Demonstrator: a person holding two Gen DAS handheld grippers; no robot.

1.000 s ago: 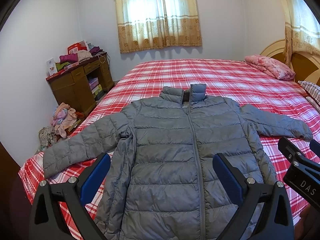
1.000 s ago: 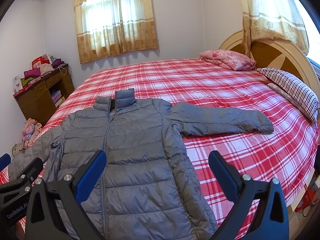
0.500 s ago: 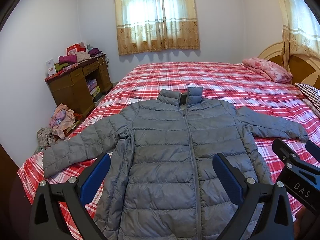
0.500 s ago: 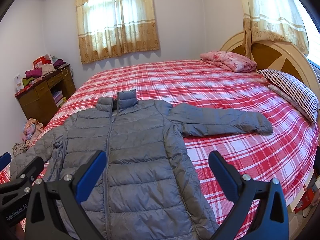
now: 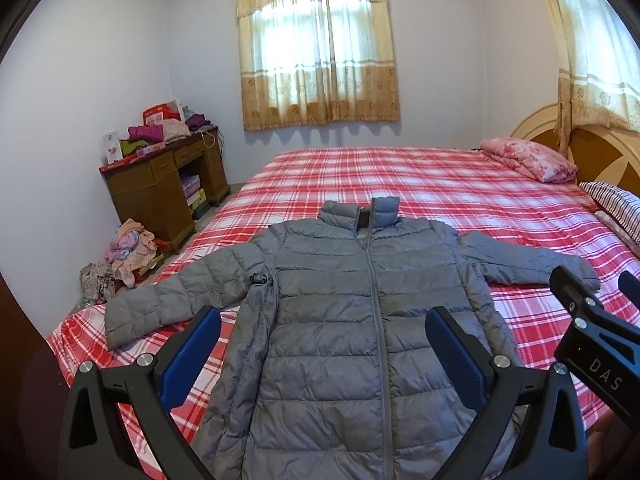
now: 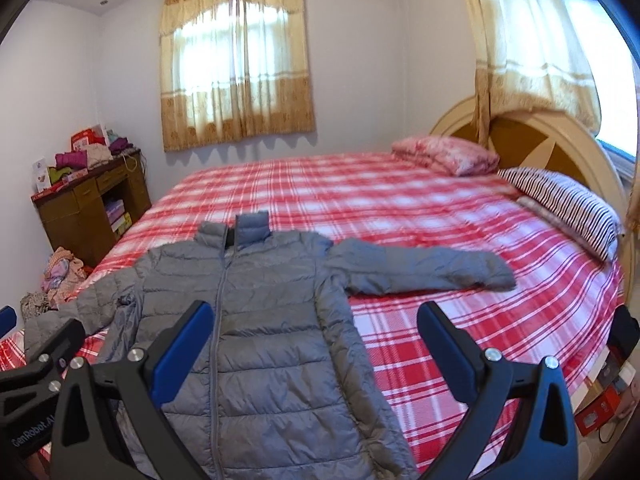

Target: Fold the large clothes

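A grey puffer jacket [image 5: 360, 320] lies flat and zipped on the near part of the red plaid bed [image 5: 440, 176], sleeves spread left and right. The left gripper [image 5: 320, 356] and right gripper [image 6: 316, 352] hover above its hem, jaws spread wide, grasping nothing.

The left tongs [image 5: 322, 354] have black angular arms with blue pads and silver screws. The right tongs [image 6: 316, 350] match them in build; white "DAS" lettering marks their side, while "GenRobot.AI" marks the left pair.
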